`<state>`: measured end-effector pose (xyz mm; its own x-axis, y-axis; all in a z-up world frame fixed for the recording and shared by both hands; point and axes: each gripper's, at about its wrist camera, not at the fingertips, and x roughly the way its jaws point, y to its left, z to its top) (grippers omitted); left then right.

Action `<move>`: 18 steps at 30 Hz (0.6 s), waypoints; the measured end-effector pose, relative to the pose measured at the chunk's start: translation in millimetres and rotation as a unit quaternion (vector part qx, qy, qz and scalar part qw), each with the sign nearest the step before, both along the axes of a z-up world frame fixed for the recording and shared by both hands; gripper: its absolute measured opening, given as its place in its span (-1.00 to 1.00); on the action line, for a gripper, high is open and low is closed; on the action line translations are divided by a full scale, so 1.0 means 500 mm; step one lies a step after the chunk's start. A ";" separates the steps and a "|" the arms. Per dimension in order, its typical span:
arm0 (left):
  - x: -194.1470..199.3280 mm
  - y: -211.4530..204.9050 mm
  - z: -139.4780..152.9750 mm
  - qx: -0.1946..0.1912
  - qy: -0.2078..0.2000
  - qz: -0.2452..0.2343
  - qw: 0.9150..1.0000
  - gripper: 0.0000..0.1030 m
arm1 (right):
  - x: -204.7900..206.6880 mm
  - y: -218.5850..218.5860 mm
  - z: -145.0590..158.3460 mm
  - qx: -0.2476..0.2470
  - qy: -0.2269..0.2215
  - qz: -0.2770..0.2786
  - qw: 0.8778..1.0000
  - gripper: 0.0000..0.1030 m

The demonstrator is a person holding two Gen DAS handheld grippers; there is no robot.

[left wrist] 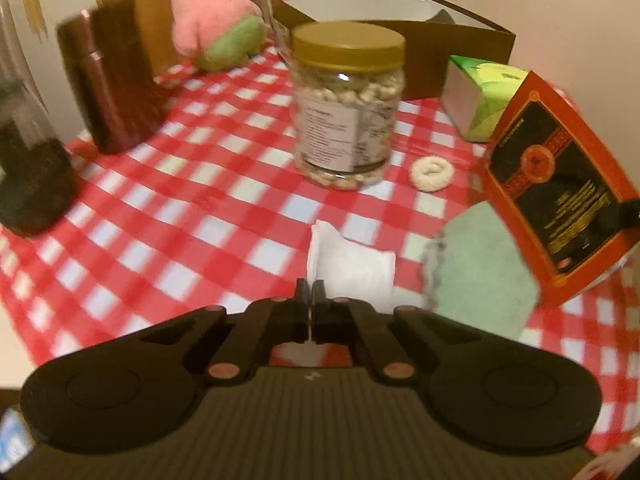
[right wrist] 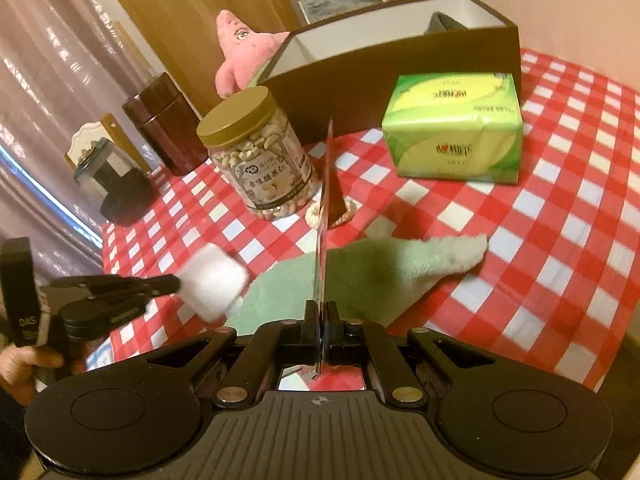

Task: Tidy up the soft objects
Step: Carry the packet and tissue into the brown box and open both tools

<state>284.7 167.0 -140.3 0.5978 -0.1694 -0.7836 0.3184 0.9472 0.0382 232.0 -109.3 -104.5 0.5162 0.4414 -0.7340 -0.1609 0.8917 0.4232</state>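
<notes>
Dangling from pinched left jaws, a limp, folded white tissue (left wrist: 352, 268).

Left gripper (left wrist: 309, 292): black, with two thin flat fingers and slanted black bars behind them.
Pins: round copper-pink dots sit on the bars.
Body: dark grey with ridged stripes, a big black round disc on each side, and a tiny white mark in the middle.
Right gripper (right wrist: 323, 312): the same black shape, with shiny silver pins and a small cross mark.
Hand (right wrist: 24, 368): bare skin, wrapped round a black handle with white letters.
</notes>
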 end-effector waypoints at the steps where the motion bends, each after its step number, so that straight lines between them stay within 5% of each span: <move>1: -0.001 0.008 0.008 0.012 -0.007 -0.001 1.000 -0.99 | 0.003 0.001 0.006 -0.005 -0.003 0.003 1.000 -0.97; 8: 0.049 0.072 0.070 0.060 -0.053 -0.012 0.997 -0.99 | 0.041 0.000 0.047 -0.011 -0.038 -0.009 0.999 -0.98; 18: 0.224 0.109 0.175 0.060 -0.121 -0.067 0.989 -0.99 | 0.111 0.011 0.092 -0.006 -0.061 -0.072 0.996 -0.99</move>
